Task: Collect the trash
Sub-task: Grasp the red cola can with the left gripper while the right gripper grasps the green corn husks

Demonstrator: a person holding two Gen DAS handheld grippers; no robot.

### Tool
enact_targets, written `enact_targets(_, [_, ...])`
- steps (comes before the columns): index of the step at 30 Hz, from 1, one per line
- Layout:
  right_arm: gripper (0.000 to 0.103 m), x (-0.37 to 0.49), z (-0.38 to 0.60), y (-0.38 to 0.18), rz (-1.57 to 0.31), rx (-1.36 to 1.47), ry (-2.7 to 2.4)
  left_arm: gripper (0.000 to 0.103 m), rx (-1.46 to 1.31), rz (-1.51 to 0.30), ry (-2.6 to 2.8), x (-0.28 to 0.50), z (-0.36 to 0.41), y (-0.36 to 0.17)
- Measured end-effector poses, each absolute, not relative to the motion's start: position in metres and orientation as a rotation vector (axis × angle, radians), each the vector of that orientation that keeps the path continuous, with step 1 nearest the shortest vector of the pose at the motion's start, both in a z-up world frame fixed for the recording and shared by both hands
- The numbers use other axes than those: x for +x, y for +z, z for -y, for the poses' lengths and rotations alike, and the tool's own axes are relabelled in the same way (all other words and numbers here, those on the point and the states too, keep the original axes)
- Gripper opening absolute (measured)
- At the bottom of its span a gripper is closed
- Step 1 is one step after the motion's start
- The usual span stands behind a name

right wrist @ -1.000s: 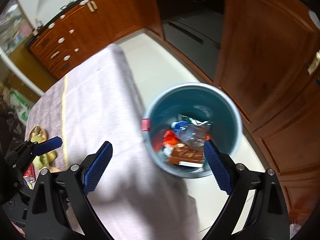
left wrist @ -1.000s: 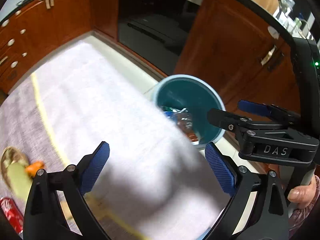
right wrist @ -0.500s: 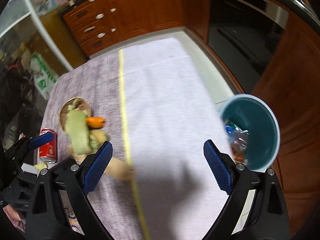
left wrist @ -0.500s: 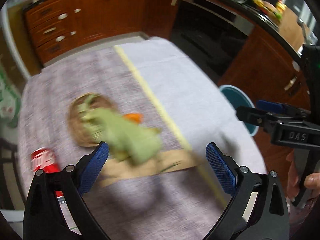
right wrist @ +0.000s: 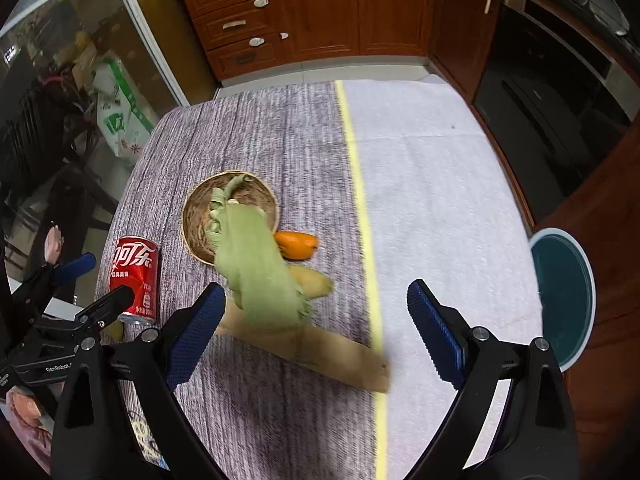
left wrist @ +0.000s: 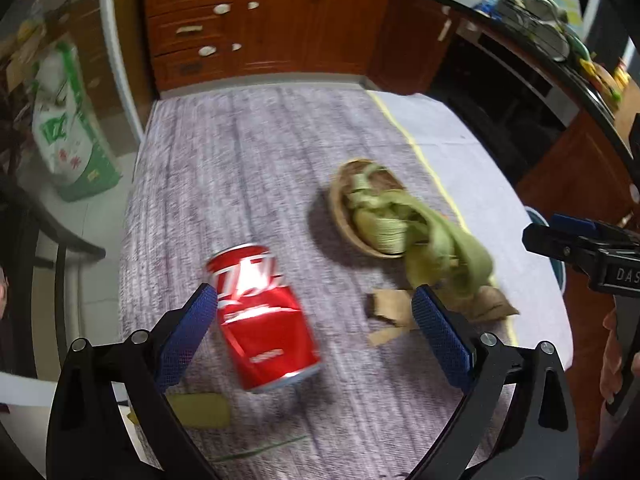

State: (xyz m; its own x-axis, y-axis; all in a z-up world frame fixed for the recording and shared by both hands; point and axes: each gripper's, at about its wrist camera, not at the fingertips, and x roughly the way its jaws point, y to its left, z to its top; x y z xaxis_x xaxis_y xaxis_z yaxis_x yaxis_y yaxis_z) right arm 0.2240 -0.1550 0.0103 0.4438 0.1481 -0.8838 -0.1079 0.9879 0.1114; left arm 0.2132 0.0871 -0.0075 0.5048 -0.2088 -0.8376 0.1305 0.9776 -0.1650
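Observation:
A red cola can (left wrist: 264, 320) lies on its side on the grey tablecloth, also in the right wrist view (right wrist: 135, 278). My left gripper (left wrist: 316, 336) is open and empty, hovering just above the can. Green corn husks (right wrist: 256, 268) spill out of a woven basket (right wrist: 196, 216) onto brown paper (right wrist: 340, 354). An orange peel (right wrist: 298, 245) lies beside them. My right gripper (right wrist: 316, 328) is open and empty above the husks and paper. The teal trash bin (right wrist: 562, 300) stands on the floor right of the table.
A small yellow-green scrap (left wrist: 200, 410) lies near the table's near-left edge. Wooden cabinets (right wrist: 316, 12) and a dark oven (right wrist: 548, 92) line the far side. A green-and-white bag (left wrist: 68, 136) stands on the floor at left.
Both grippers have swung left from over the trash bin to over the table. The left one now hovers over the cola can, the right one over the husks. Both stay open.

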Motion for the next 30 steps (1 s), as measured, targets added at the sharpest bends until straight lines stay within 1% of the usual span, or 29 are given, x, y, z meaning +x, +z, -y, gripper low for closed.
enact_targets(6, [0.088, 0.243, 0.131, -0.009, -1.137, 0.042, 0.186, 0.098, -0.145, -1.06, -0.194, 0.214, -0.103, -0.031])
enact_targets(10, [0.088, 0.255, 0.108, -0.018, -1.123, -0.04, 0.197, 0.098, -0.171, -1.072, -0.193, 0.215, -0.111, -0.041])
enact_targets(11, [0.087, 0.259, 0.1, -0.019, -1.111, -0.067, 0.208, 0.098, -0.177, -1.073, -0.195, 0.216, -0.112, -0.043])
enact_targets(13, [0.081, 0.263, 0.092, -0.021, -1.11, -0.086, 0.222, 0.098, -0.194, -1.075, -0.201, 0.217, -0.113, -0.047])
enact_targets(18, [0.079, 0.278, 0.081, -0.038, -1.153, -0.11, 0.237, 0.098, -0.195, -1.084, -0.213, 0.221, -0.112, -0.055])
enact_targets(22, [0.069, 0.282, 0.078, -0.052, -1.191, -0.119, 0.251, 0.098, -0.189, -1.094, -0.211, 0.222, -0.111, -0.063])
enact_targets(24, [0.067, 0.283, 0.077, -0.056, -1.19, -0.133, 0.252, 0.098, -0.194, -1.101, -0.212, 0.222, -0.111, -0.066])
enact_targets(26, [0.063, 0.281, 0.075, -0.055, -1.179, -0.148, 0.253, 0.098, -0.196, -1.103, -0.21, 0.222, -0.11, -0.068])
enact_targets(27, [0.056, 0.279, 0.075, -0.054, -1.167, -0.161, 0.251, 0.098, -0.196, -1.102, -0.208, 0.222, -0.11, -0.07])
enact_targets(28, [0.048, 0.278, 0.074, -0.053, -1.158, -0.173, 0.25, 0.098, -0.195, -1.1, -0.204, 0.221, -0.11, -0.07])
enact_targets(29, [0.044, 0.276, 0.075, -0.051, -1.153, -0.184, 0.247, 0.098, -0.194, -1.097, -0.202, 0.221, -0.11, -0.07])
enact_targets(30, [0.031, 0.276, 0.077, -0.05, -1.149, -0.182, 0.248, 0.098, -0.196, -1.094, -0.203, 0.22, -0.109, -0.069])
